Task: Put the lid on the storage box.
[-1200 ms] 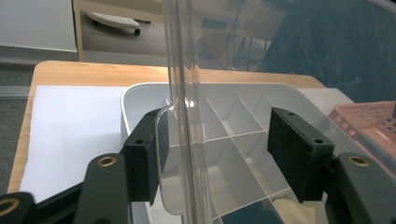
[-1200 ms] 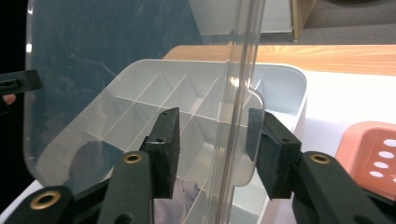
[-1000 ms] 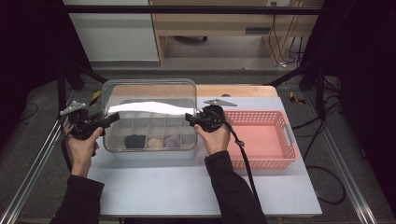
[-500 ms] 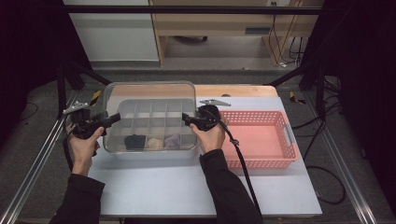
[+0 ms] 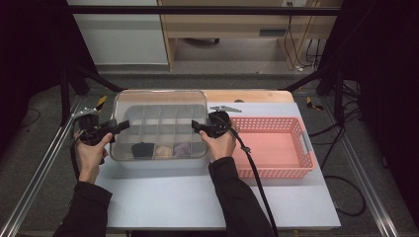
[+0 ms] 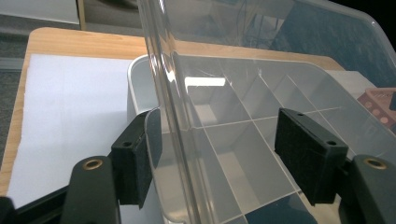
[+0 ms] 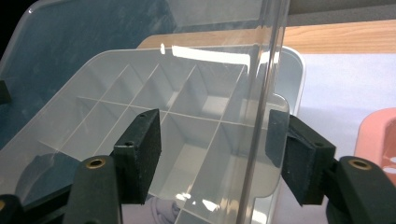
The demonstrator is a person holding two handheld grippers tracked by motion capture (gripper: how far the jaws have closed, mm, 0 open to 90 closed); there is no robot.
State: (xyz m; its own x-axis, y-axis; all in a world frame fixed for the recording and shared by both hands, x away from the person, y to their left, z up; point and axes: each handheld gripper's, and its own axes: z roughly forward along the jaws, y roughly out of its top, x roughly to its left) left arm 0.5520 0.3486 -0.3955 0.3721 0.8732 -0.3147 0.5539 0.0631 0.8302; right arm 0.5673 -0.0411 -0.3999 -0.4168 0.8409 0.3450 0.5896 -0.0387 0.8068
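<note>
A clear compartment box [image 5: 158,163] stands on the white table top with its transparent lid [image 5: 160,98] raised. Its front compartments hold a dark item [image 5: 143,149], a tan item [image 5: 163,150] and a purple item [image 5: 182,148]. My left gripper [image 5: 121,126] is at the lid's left edge. That lid edge [image 6: 173,116] runs between its open jaws [image 6: 219,158], close to one pad and far from the other. My right gripper [image 5: 195,126] is at the lid's right edge. Its jaws [image 7: 215,149] have just been opening, and the lid edge [image 7: 264,93] stands loosely between them.
A pink mesh basket [image 5: 269,173] sits right of the box, close to my right hand, and shows again in the right gripper view [image 7: 378,135]. A wooden strip [image 5: 257,96] borders the table's far side. White table top lies in front of the box.
The bright glare on the lid has gone, so its tilt has shifted a little. Both hands stay at the lid's two side edges.
</note>
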